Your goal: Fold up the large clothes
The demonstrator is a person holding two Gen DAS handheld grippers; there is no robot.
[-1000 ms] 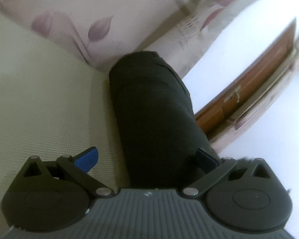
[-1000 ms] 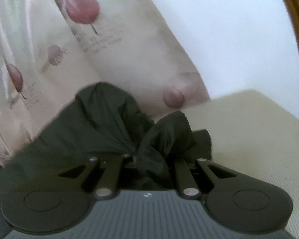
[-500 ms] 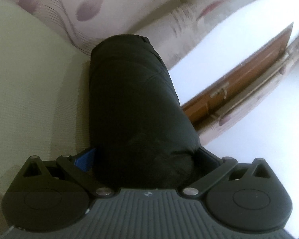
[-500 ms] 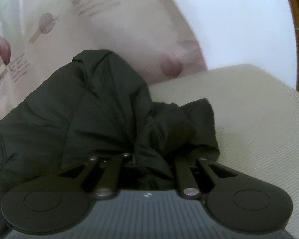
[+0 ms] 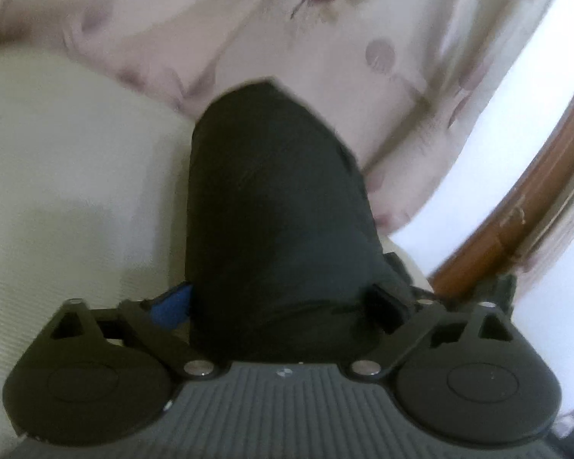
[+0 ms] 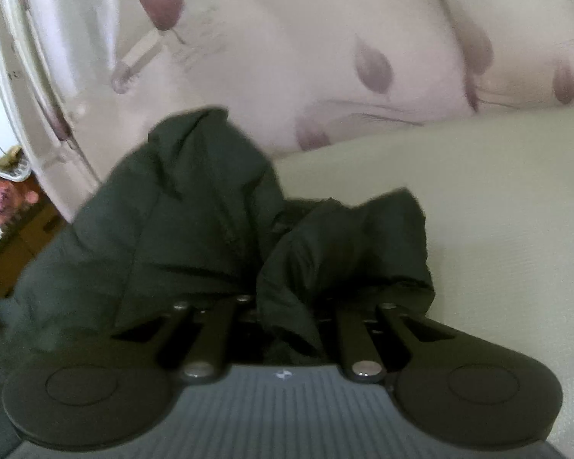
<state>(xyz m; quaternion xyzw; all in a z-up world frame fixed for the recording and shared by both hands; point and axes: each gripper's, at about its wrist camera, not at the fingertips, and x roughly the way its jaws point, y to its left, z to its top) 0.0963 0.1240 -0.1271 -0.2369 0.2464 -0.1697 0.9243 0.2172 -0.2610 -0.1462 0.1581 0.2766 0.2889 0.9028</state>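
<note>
A large dark green-black garment point(image 5: 275, 191) lies as a thick roll on the beige padded surface point(image 5: 76, 153), stretching away towards the floral fabric. My left gripper point(image 5: 283, 298) straddles the near end of the roll. Its jaws are closing, and the blue pad point(image 5: 170, 304) and the opposite finger press the cloth from both sides. In the right wrist view the same garment point(image 6: 180, 222) is bunched and creased. My right gripper point(image 6: 287, 306) is shut on a puckered fold of it, which hides the fingertips.
Pale floral fabric point(image 5: 248, 19) hangs behind the beige surface. A brown wooden frame point(image 5: 516, 222) and a white wall are at the right of the left wrist view. At the far left of the right wrist view is a small reddish object point(image 6: 7, 191) above wooden furniture.
Both views have swung sideways along the floral fabric. The roll now fills the gap between the left fingers, which have narrowed onto it. The right gripper kept hold of its fold.
</note>
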